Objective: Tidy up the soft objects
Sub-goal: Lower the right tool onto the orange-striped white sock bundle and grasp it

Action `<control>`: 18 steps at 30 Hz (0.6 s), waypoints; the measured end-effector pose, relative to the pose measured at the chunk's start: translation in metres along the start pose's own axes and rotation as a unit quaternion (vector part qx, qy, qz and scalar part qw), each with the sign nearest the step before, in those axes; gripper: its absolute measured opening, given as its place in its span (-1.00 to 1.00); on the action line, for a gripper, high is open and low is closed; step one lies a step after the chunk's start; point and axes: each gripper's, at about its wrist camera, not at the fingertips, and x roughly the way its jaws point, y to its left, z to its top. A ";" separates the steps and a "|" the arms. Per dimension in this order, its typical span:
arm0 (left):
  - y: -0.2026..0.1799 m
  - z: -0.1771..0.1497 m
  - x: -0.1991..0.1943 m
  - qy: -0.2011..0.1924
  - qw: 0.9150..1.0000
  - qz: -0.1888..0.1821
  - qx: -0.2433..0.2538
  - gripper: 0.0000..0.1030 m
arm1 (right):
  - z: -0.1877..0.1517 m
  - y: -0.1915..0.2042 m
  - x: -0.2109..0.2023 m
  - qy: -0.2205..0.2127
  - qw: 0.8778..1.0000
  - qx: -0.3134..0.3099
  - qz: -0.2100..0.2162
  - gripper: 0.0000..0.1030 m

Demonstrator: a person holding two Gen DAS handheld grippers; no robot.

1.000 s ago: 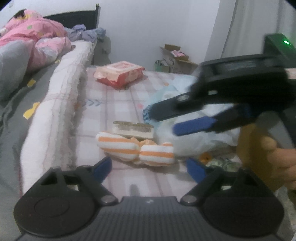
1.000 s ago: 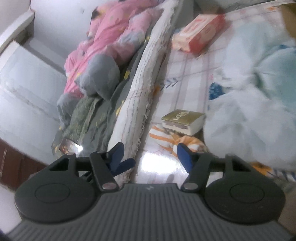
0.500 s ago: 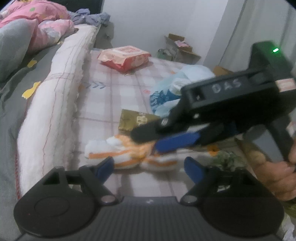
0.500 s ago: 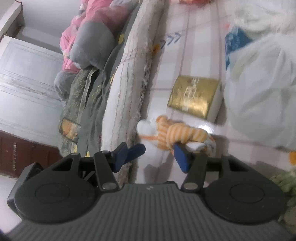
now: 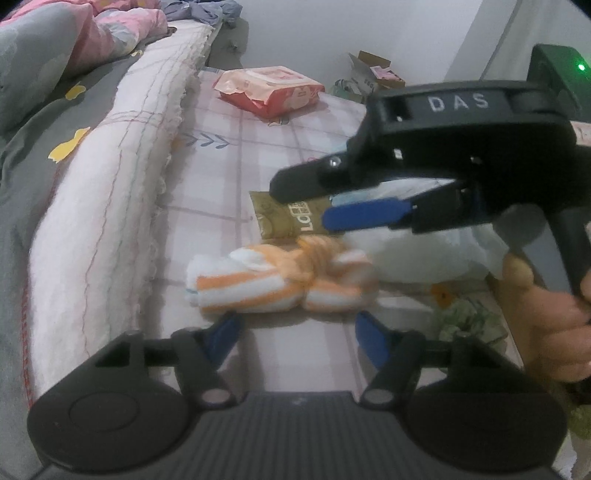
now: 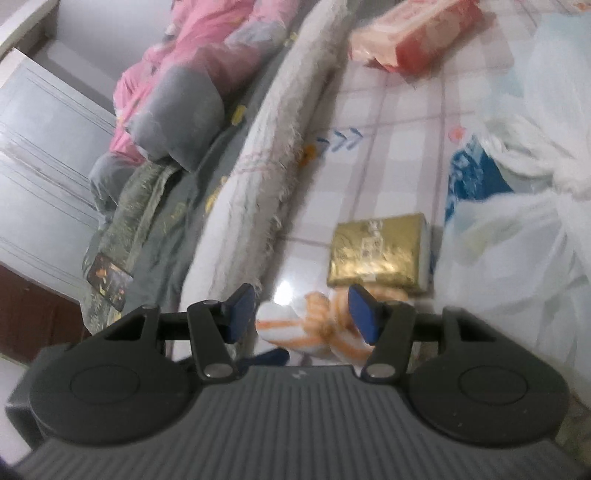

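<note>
Towel: orange-and-white striped towel (image 5: 282, 282), bunched and knotted in the middle, lies on the checked pink-and-white sheet (image 5: 229, 173), just in front of both grippers.
Left gripper: left gripper (image 5: 295, 330) points down at the sheet with its blue pads on either side of the towel's near edge; the jaws are closing, fairly wide, and the pads do not press on the cloth.
Right gripper: right gripper (image 6: 301, 312), seen from its own camera, hangs over the towel (image 6: 314, 323) with the jaws about half apart; the towel shows in the gap between the pads, but whether they touch it cannot be told. In the left wrist view the same tool (image 5: 317, 201) reaches in from the right, above the towel, held by a hand (image 5: 554, 325).
Gold box: flat gold box (image 6: 378, 251) lies on the sheet just beyond the towel, close to it.
Plastic bag: white plastic bag (image 6: 517, 236) sits beside the box and towel, on the right in both views.
Red pack: red-and-pink soft pack (image 5: 269, 90) lies farther back on the sheet, well apart from the towel.
Blanket roll: long white fuzzy blanket roll (image 5: 110, 177) runs along the left of the sheet.
Bedding: grey bedding (image 5: 26, 122) and a pink quilt (image 5: 110, 26) lie beyond the roll.
</note>
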 end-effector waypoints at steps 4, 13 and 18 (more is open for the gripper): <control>-0.002 0.002 0.000 0.002 1.000 -0.001 -0.003 0.35 | 0.003 -0.007 0.012 0.005 1.000 0.008 -0.018 0.10; -0.003 -0.001 -0.009 0.009 1.000 -0.021 -0.005 0.40 | -0.020 -0.017 0.021 0.077 0.995 0.057 0.004 0.10; -0.005 -0.003 -0.004 0.022 1.000 -0.009 -0.004 0.40 | -0.033 -0.018 0.025 0.098 0.992 0.077 0.019 0.10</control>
